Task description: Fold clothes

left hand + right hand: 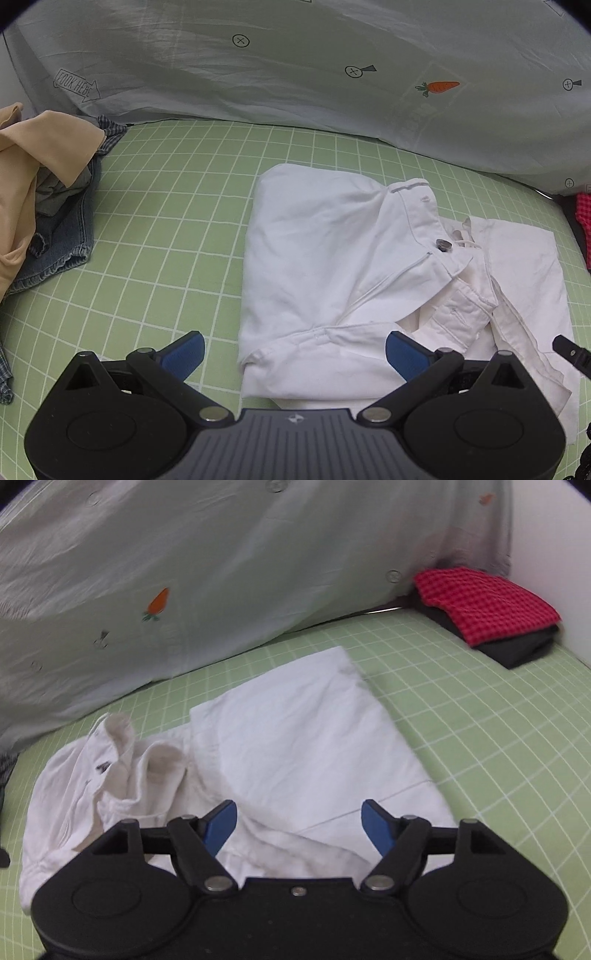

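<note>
Two big surfaces fill both views: a green sheet (166,206) with a white grid, and behind it a pale quilt (295,74) printed with a carrot (439,87) and small circled marks. On the sheet, near its middle, lie the white trousers (332,266), partly folded, the waistband and its dark button (443,244) turned up on top and a flat folded panel lying to the right of them. At the left edge of the left wrist view sits a loose heap of clothes (40,206): a tan garment over denim and a bit of checked cloth. In the right wrist view a folded red checked cloth (484,603) rests on a folded dark garment (517,650) in the far corner by the wall. The left gripper (295,354) hangs over the near edge of the trousers, its blue pads (184,354) spread wide and gripping nothing. The right gripper (299,827) is likewise over the trousers, pads apart and empty.
</note>
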The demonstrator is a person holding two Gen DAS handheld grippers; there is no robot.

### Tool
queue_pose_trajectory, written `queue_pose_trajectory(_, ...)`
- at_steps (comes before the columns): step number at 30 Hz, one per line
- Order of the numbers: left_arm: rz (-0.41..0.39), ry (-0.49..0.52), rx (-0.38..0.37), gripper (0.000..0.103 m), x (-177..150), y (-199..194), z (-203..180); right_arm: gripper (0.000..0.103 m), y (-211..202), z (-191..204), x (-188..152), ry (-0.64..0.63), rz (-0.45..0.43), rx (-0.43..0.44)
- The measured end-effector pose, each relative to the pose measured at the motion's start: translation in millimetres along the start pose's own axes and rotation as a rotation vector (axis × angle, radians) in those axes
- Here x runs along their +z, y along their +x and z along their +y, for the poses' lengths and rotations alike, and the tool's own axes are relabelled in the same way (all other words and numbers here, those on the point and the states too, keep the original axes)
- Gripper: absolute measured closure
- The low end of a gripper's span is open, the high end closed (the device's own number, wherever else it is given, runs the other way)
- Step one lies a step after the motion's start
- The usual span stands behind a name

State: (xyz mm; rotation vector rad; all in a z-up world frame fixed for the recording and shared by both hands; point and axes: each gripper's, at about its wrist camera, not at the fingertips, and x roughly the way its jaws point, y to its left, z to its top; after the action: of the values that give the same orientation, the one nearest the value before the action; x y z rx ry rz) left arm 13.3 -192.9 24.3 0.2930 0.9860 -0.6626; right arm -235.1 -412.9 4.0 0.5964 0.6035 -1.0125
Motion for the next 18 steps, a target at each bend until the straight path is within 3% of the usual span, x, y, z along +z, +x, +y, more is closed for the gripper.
queue_pose_trajectory(5, -0.011, -0.008, 0.015, 0.0, -9, -11, -4, 0.025, 14, -31, 0, 0.054, 0.069, -0.109)
queue_pose_trajectory(10, -0.021, -0.003, 0.03, 0.0, -19, -23, -13, 0.019, 13, -34, -11, 0.022, 0.085, -0.123)
queue_pose_trajectory(18, -0.006, 0.015, 0.031, 0.0, -37, -34, -26, 0.018, 10, -39, -27, -0.028, 0.112, -0.145)
